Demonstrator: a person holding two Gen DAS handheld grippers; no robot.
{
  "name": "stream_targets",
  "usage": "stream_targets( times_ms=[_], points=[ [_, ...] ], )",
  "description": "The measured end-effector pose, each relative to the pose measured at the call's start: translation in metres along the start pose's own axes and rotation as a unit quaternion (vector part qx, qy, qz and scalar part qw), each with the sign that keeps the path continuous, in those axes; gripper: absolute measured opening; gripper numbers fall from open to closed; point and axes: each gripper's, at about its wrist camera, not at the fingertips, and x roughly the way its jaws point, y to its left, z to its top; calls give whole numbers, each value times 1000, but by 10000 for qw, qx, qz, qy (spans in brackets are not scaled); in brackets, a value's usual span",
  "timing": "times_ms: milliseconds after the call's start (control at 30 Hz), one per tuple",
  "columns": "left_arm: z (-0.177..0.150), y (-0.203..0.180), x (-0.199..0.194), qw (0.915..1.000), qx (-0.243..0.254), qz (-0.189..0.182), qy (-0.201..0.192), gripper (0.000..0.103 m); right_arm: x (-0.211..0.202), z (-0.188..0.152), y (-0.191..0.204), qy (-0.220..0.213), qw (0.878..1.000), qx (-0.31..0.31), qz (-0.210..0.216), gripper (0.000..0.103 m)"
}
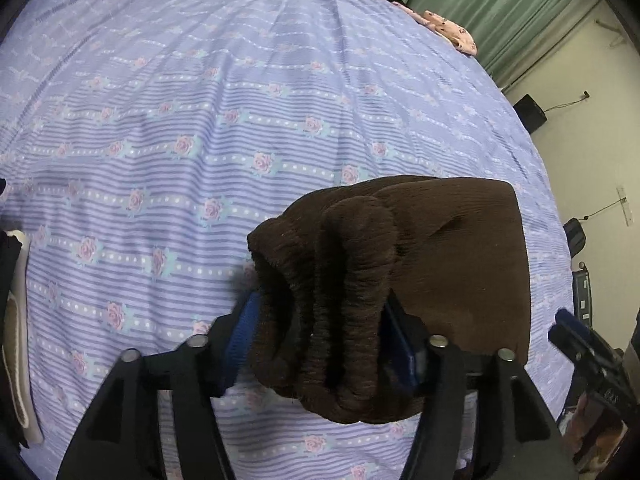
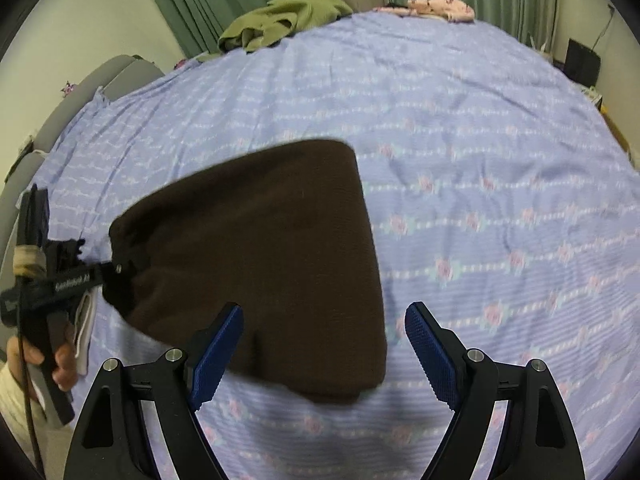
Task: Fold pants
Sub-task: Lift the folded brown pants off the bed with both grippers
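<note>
The folded pants (image 2: 256, 264) lie on the bed (image 2: 500, 140), their bunched waistband loosely bracketed by the left gripper (image 1: 320, 344); the right gripper (image 2: 324, 356) is spread, empty; withdrawal could snag and undo the fold

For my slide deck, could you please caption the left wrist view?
Left gripper straddles the bunched waistband of folded brown pants on a floral bedsheet.

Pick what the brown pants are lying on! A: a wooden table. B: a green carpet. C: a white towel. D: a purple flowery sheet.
D: the pants lie on the purple sheet printed with little roses, which spreads out all around them.
</note>
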Motion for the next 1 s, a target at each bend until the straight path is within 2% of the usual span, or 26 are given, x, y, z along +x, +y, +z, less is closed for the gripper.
stream_targets(
  times_ms=[133,333,600,933,1000],
  points=[
    [-3,-4,1,9997,132,176,-50,78,4,9,-5,-74,10000,30,30,84],
    [-3,8,21,9999,22,18,98,89,33,16,-17,64,10000,36,-23,84],
    [-10,31,42,9964,-461,-652,273,96,63,18,-13,107,9994,-320,-51,84],
    [-17,37,68,9886,-867,-1165,404,103,94,16,-21,269,9992,-237,190,84],
    [-18,35,73,9873,-889,-1256,394,103,100,17,-25,294,9991,-185,232,87]
  ],
)
